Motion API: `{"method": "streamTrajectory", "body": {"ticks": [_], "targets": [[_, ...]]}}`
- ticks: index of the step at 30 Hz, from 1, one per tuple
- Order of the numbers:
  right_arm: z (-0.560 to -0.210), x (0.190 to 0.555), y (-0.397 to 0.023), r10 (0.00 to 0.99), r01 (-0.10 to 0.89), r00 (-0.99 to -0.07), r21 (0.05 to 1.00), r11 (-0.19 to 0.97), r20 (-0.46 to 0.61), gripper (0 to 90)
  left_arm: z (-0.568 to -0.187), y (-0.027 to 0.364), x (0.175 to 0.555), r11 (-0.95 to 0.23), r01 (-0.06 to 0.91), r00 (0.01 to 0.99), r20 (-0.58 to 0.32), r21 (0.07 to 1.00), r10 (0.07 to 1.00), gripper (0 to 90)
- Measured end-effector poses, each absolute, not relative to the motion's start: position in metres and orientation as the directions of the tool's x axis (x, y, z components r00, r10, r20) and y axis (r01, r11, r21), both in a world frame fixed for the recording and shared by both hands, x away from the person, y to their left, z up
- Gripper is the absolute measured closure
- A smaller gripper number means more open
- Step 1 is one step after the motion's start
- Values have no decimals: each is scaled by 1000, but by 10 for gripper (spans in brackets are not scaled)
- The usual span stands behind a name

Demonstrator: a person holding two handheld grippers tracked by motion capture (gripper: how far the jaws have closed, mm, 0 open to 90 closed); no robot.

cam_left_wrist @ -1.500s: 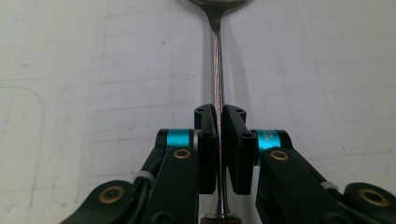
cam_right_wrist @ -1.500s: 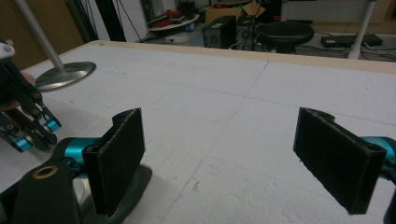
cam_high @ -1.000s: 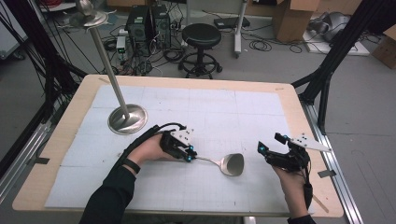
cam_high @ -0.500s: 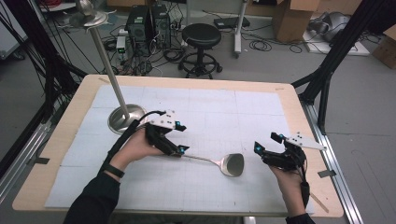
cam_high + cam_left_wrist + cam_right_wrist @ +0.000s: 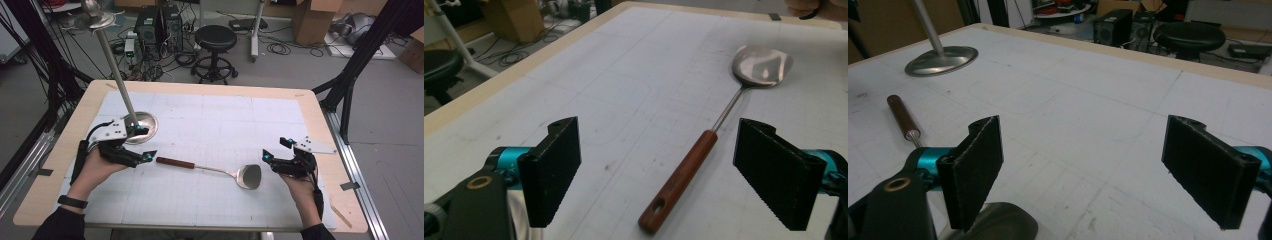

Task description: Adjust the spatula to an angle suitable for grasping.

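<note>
Spatula (image 5: pixel 210 170) is laid flat on the white mat (image 5: pixel 210 120), wooden handle toward the left gripper (image 5: pixel 142 145), whose jaws have just been opening and are spread, nothing between. Right gripper (image 5: pixel 272 150) is held spread beside the blade. Stand base (image 5: pixel 142 126) is seen behind the left gripper.

A spatula (image 5: pixel 210 169) lies flat across the middle of the bench (image 5: pixel 320 125). The far half of the white mat (image 5: pixel 225 115) is bare and open. At the left, a metal stand (image 5: pixel 131 117) rises tall, blocking passage there.
</note>
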State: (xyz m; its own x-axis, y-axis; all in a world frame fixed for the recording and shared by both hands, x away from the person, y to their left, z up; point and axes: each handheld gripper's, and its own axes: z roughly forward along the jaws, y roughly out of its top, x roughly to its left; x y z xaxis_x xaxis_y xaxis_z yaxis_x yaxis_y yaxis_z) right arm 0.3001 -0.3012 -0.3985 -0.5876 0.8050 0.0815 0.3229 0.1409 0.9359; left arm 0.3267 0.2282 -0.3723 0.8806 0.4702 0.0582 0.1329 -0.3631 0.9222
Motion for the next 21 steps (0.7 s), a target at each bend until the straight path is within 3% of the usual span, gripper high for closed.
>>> {"method": "streamTrajectory", "body": {"ticks": [12, 21], "targets": [[-393, 319, -279, 736, 306, -672, 936, 174, 83, 157, -383, 290, 316, -234, 138, 805, 29, 962, 592, 182], [-392, 319, -270, 700, 297, -711, 933, 204, 73, 150, -395, 318, 307, -190, 147, 777, 5, 971, 629, 158]]}}
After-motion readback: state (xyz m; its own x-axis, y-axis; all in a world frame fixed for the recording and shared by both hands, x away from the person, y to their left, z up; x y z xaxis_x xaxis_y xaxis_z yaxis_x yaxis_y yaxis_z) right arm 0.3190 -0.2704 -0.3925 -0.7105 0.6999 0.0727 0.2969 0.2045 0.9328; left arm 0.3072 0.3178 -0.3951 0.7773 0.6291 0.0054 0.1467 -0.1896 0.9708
